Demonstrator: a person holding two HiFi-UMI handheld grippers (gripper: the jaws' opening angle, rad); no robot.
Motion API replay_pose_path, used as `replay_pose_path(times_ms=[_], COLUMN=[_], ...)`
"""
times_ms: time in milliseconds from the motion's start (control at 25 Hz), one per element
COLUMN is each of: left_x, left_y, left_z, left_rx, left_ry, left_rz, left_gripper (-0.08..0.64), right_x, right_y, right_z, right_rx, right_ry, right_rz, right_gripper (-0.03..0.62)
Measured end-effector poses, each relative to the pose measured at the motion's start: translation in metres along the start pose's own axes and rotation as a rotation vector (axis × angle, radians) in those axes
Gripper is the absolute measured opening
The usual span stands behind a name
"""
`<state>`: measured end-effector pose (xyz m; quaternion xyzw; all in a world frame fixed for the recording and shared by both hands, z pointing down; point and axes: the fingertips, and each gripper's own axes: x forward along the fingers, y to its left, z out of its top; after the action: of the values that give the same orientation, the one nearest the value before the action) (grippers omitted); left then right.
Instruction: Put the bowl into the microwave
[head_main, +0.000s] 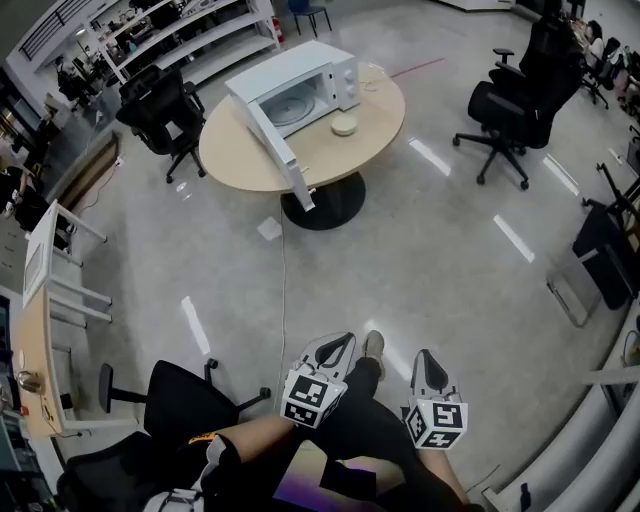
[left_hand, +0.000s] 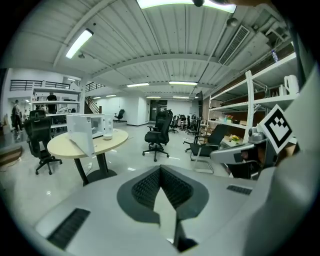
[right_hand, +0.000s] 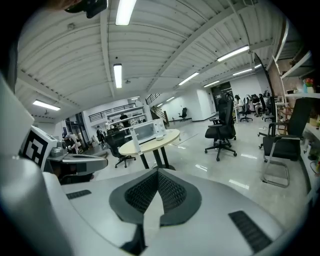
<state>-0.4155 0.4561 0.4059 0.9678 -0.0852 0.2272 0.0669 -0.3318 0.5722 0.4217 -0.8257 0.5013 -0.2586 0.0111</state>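
A white microwave (head_main: 300, 88) stands on a round wooden table (head_main: 370, 135) far ahead, its door swung open toward me. A small pale bowl (head_main: 344, 124) sits on the table just right of the open door. The microwave (left_hand: 89, 127) and bowl (left_hand: 107, 136) appear small at the left of the left gripper view. In the right gripper view, the microwave (right_hand: 146, 131) and bowl (right_hand: 160, 137) sit at mid-distance. My left gripper (head_main: 337, 346) and right gripper (head_main: 424, 358) hang low by my legs, both shut and holding nothing, several steps from the table.
Black office chairs stand behind the table (head_main: 165, 110), at the far right (head_main: 520, 100) and close at my left (head_main: 185, 405). A cable (head_main: 284, 270) runs over the floor from the table's foot. A side desk (head_main: 45, 330) lines the left; shelving (left_hand: 260, 100) flanks my right.
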Motion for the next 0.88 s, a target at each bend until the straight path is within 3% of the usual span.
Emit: replay_pose_path(times_ms=[160,440,880], left_x=[0.043,0.113,0.194], left_y=[0.015,0.02,0.058], left_z=[0.01,0.058,0.131], left_rx=[-0.041,-0.043,-0.059], left_ry=[0.012,-0.029,-0.092], left_rz=[-0.012,-0.065,-0.058], left_gripper=[0.048,0.048,0.048], right_x=[0.03,0.068,0.14], right_y=[-0.02,-0.064,-0.102], right_z=[0.011,0.06,0.133], right_rx=[-0.002,-0.002,-0.052], right_ry=[0.016,0.003,0.0], right_rz=[-0.006,-0.04,-0.04], right_gripper=[0.015,0.015,0.015])
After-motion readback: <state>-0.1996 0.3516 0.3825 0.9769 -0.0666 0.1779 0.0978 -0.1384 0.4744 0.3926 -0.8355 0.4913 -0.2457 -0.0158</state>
